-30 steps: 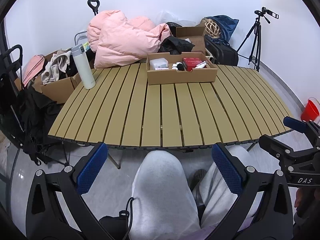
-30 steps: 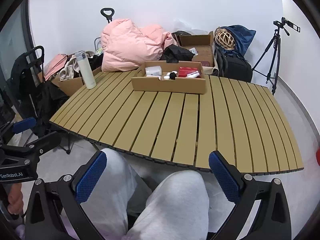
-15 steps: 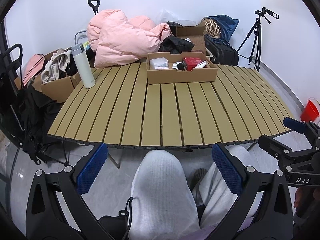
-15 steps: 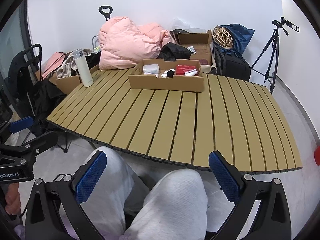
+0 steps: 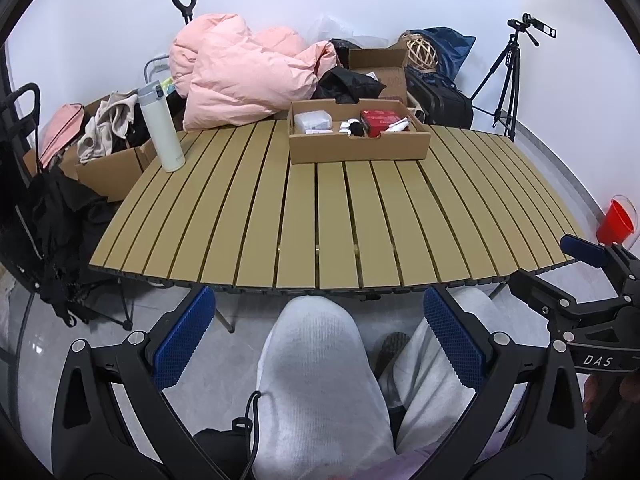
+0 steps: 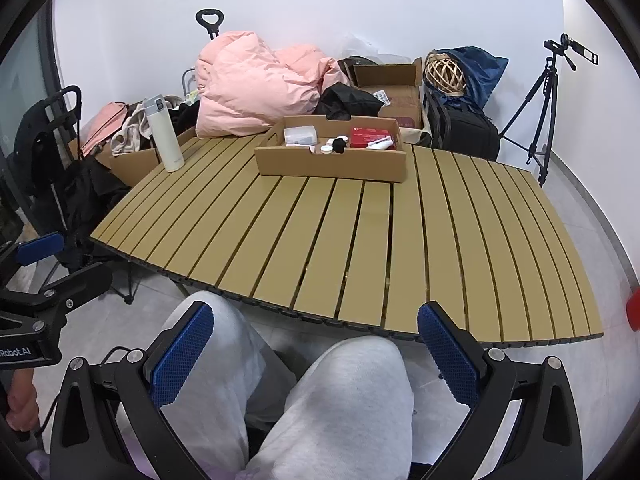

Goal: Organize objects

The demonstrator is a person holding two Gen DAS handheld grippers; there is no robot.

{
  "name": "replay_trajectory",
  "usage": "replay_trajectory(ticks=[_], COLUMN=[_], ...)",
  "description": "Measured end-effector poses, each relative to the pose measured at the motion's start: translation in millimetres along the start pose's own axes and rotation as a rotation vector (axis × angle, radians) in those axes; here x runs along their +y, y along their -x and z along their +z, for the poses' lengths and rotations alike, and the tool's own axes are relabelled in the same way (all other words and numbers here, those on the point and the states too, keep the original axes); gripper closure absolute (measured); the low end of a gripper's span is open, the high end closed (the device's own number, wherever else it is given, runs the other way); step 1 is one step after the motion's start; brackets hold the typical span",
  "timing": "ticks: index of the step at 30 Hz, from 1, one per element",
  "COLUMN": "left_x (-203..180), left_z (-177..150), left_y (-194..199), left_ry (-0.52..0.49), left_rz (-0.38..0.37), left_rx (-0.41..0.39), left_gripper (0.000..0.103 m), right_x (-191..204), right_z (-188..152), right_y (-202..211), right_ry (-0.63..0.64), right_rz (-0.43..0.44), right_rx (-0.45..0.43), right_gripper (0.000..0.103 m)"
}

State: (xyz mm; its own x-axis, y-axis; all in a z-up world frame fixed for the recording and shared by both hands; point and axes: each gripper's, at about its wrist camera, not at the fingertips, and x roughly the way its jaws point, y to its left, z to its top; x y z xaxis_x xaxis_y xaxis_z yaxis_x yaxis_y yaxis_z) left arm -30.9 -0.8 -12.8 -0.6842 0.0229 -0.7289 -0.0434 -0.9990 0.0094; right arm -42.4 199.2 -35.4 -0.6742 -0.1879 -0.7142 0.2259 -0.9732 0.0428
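A shallow cardboard tray (image 5: 360,148) (image 6: 332,166) stands at the far side of the slatted table (image 5: 332,216) (image 6: 360,232). In it lie a red box (image 5: 378,122) (image 6: 370,136), a clear plastic box (image 5: 312,120) (image 6: 300,135), a black lump (image 6: 339,145) and small white items. A white flask (image 5: 162,128) (image 6: 164,136) stands upright at the far left. My left gripper (image 5: 320,340) and right gripper (image 6: 316,350) are both open and empty, held over the person's grey-trousered knees, short of the table's near edge. Each gripper shows at the edge of the other's view.
Behind the table lie a pink duvet (image 5: 244,76), an open cardboard box (image 5: 378,68), a black suitcase (image 5: 440,100) and a tripod (image 5: 506,76). Boxes of clothes (image 5: 108,136) and a trolley crowd the left. A red cup (image 5: 616,220) stands on the floor at right.
The right wrist view has shifted slightly, with the tray now a little lower and nearer in frame. The left gripper has barely moved. Both stay open.
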Motion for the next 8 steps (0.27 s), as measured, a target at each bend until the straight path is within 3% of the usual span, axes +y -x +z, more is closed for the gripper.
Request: replay_trajectory(ticks=[8], left_x=[-0.7], left_z=[-3.9], left_y=[-2.3], left_ry=[0.001], left_rz=[-0.029], left_rx=[-0.002], left_gripper=[0.000], right_x=[1.9], right_z=[-1.8], right_y=[-6.8], right_ry=[0.002], right_rz=[0.010], right_rx=[0.016], right_gripper=[0.000])
